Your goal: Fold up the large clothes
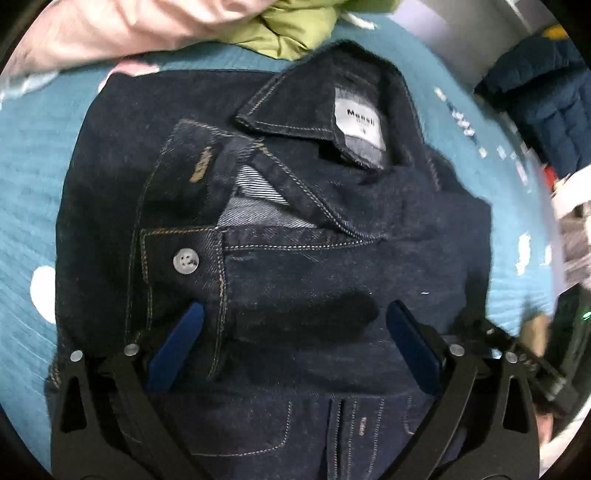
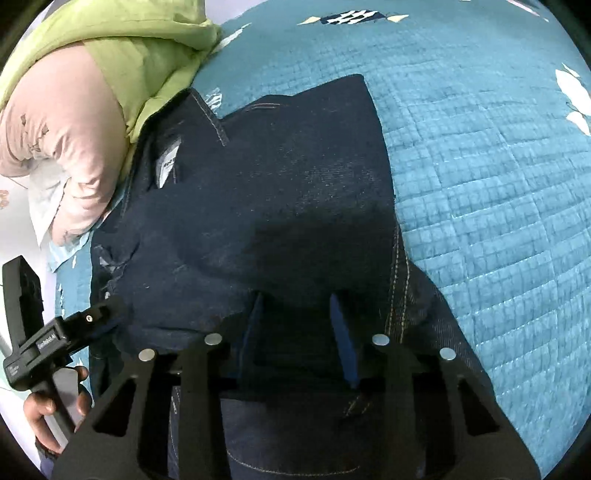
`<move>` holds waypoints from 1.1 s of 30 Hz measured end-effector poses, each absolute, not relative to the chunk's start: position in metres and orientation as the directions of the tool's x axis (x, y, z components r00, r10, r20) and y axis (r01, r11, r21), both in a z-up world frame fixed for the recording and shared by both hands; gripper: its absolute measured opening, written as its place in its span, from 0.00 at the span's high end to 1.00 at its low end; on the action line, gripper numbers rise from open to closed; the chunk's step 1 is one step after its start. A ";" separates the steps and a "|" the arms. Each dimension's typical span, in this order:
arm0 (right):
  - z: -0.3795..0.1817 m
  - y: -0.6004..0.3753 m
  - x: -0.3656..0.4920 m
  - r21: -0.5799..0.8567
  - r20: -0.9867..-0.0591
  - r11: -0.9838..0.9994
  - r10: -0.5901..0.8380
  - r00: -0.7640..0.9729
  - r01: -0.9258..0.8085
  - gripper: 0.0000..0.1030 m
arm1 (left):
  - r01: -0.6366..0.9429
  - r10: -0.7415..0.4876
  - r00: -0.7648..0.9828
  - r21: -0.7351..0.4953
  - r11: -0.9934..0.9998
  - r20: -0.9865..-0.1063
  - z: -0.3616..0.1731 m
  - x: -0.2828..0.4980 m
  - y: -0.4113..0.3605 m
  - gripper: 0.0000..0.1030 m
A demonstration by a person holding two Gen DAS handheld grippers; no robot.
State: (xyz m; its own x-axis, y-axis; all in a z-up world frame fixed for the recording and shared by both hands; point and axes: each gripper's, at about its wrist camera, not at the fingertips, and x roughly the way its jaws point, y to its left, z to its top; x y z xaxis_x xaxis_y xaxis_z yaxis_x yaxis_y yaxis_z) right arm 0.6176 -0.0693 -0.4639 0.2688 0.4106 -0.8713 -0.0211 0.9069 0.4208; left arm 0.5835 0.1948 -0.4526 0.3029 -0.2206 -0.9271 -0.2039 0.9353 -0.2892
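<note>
A dark denim jacket [image 1: 295, 221] lies folded on the teal quilt, collar up, with a white label [image 1: 360, 123] and a grey button [image 1: 185, 261] showing. My left gripper [image 1: 295, 310] hangs over its lower front, blue pads [image 1: 177, 347] spread wide, nothing between them. In the right wrist view the same jacket [image 2: 277, 192] fills the middle. My right gripper [image 2: 297, 299] stands above its near edge, jaws partly apart, with shadowed denim under the gap and no pad seen pressing on cloth. A hand [image 2: 44, 406] holds the left gripper at the lower left.
A green padded garment [image 1: 291, 29] and a pink one [image 1: 110, 33] lie just beyond the collar. The teal quilt [image 2: 480, 184] spreads to the right. A navy puffer jacket [image 1: 546, 107] sits at the far right beyond the quilt's edge.
</note>
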 end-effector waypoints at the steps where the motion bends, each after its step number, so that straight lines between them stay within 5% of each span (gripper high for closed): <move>1: -0.463 -0.068 0.620 0.420 -0.873 0.907 0.410 0.262 -0.022 0.64 | -0.193 -0.211 0.304 -0.277 0.941 -0.929 -0.450 0.583 0.192 0.05; 5: -0.443 -0.063 0.623 0.421 -0.872 0.905 0.420 0.252 -0.052 0.56 | -0.167 -0.261 0.365 -0.339 0.926 -0.894 -0.424 0.573 0.206 0.05; 10: -0.400 -0.063 0.641 0.432 -0.830 0.892 0.451 0.329 -0.132 0.46 | -0.238 -0.157 0.440 -0.284 0.929 -0.884 -0.387 0.580 0.262 0.05; 15: -0.401 -0.068 0.688 0.319 -0.880 0.941 0.339 0.332 -0.117 0.46 | -0.358 -0.066 0.326 -0.187 0.915 -0.943 -0.409 0.627 0.313 0.05; 22: -0.432 -0.080 0.733 0.310 -0.914 0.951 0.303 0.271 -0.015 0.45 | -0.332 0.009 0.227 -0.069 0.941 -0.974 -0.440 0.670 0.319 0.05; 31: -0.458 -0.092 0.766 0.328 -0.928 0.940 0.302 0.218 0.092 0.44 | -0.297 0.011 0.167 -0.040 0.954 -0.986 -0.459 0.706 0.313 0.06; 33: -0.459 -0.089 0.770 0.309 -0.934 0.948 0.288 0.214 0.077 0.44 | -0.289 -0.006 0.164 -0.054 0.956 -0.986 -0.459 0.711 0.312 0.14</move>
State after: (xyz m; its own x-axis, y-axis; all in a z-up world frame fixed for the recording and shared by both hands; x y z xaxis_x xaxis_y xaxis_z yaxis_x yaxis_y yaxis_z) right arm 0.7704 -0.0889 -0.4591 0.2136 0.2875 -0.9337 0.0770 0.9478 0.3095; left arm 0.7107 0.3120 -0.4593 0.1639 -0.0060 -0.9865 -0.2887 0.9559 -0.0537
